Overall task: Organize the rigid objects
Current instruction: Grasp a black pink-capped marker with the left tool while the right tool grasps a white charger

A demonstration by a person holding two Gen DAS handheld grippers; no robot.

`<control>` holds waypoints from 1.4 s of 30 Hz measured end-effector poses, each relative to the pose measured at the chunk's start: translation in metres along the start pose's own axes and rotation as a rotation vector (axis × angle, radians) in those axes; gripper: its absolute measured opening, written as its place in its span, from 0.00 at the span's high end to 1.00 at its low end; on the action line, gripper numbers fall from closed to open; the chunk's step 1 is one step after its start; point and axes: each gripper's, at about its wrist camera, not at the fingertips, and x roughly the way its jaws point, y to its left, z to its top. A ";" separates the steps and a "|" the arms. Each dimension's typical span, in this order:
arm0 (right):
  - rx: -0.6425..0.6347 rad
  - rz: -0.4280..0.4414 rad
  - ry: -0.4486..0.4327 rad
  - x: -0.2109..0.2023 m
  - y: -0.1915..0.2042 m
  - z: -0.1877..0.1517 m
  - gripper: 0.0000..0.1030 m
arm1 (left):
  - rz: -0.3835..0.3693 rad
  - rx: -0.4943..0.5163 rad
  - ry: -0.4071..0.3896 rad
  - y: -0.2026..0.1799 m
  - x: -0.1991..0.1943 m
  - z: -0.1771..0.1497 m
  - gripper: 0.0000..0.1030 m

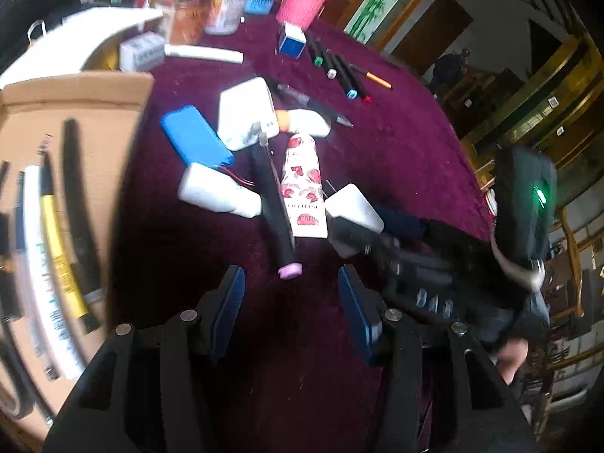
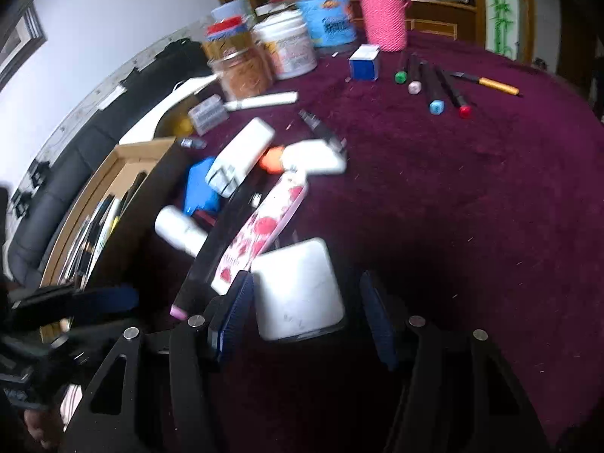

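On the maroon tablecloth lies a pile: a black marker with a pink cap, a floral tube, a white square charger, a white bottle, a blue battery pack and a white power bank. My left gripper is open, just short of the marker's pink cap, with nothing between its fingers. My right gripper is open around the white charger; its right pad stands clear of it. The marker and tube lie just left of it.
A cardboard box holding several pens sits at the left. Far back are several capped markers, a blue-and-white cube box, an orange-handled tool, a pink knit jar and food jars. A hand holds the right gripper.
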 end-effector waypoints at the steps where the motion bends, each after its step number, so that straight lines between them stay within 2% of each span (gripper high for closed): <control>1: 0.000 -0.004 0.001 0.000 0.001 -0.001 0.51 | -0.009 -0.005 0.007 0.000 0.004 0.003 0.52; 2: -0.001 0.008 0.003 0.000 0.001 0.000 0.57 | -0.010 -0.009 0.015 -0.001 0.010 0.006 0.52; 4: -0.001 -0.003 0.004 -0.001 0.001 0.000 0.57 | 0.001 -0.037 0.023 0.001 0.018 0.012 0.53; 7: 0.012 -0.009 0.009 -0.003 -0.003 0.000 0.57 | 0.019 -0.046 0.035 0.001 0.026 0.017 0.73; 8: 0.017 -0.013 0.008 -0.003 -0.004 0.000 0.57 | 0.036 -0.047 0.040 0.002 0.029 0.016 0.83; 9: 0.022 -0.020 0.007 -0.004 -0.006 0.000 0.57 | 0.054 -0.049 0.033 0.003 0.028 0.015 0.85; 12: 0.039 -0.025 0.007 -0.005 -0.009 0.001 0.57 | 0.063 -0.054 0.049 0.008 0.023 0.008 0.87; 15: 0.044 -0.026 0.007 -0.005 -0.009 0.001 0.57 | 0.063 -0.022 0.076 0.006 0.008 -0.013 0.87; 21: 0.054 -0.032 0.003 -0.005 -0.008 0.000 0.57 | 0.019 0.040 0.173 0.004 -0.003 -0.055 0.86; 24: 0.071 -0.022 0.002 -0.005 -0.010 0.000 0.56 | 0.055 0.063 0.139 0.000 -0.010 -0.051 0.86; 28: 0.094 0.002 0.000 -0.005 -0.015 -0.001 0.56 | 0.070 0.110 0.052 -0.011 -0.017 -0.039 0.84; 34: 0.121 0.030 -0.001 -0.006 -0.019 0.000 0.56 | 0.159 0.156 0.069 -0.020 0.011 -0.018 0.84; 39: 0.111 0.018 -0.001 -0.006 -0.017 0.000 0.56 | 0.210 0.189 0.024 -0.024 0.012 -0.028 0.86; 42: 0.106 0.013 0.000 -0.006 -0.016 0.000 0.56 | 0.204 0.200 0.027 -0.022 0.009 -0.031 0.87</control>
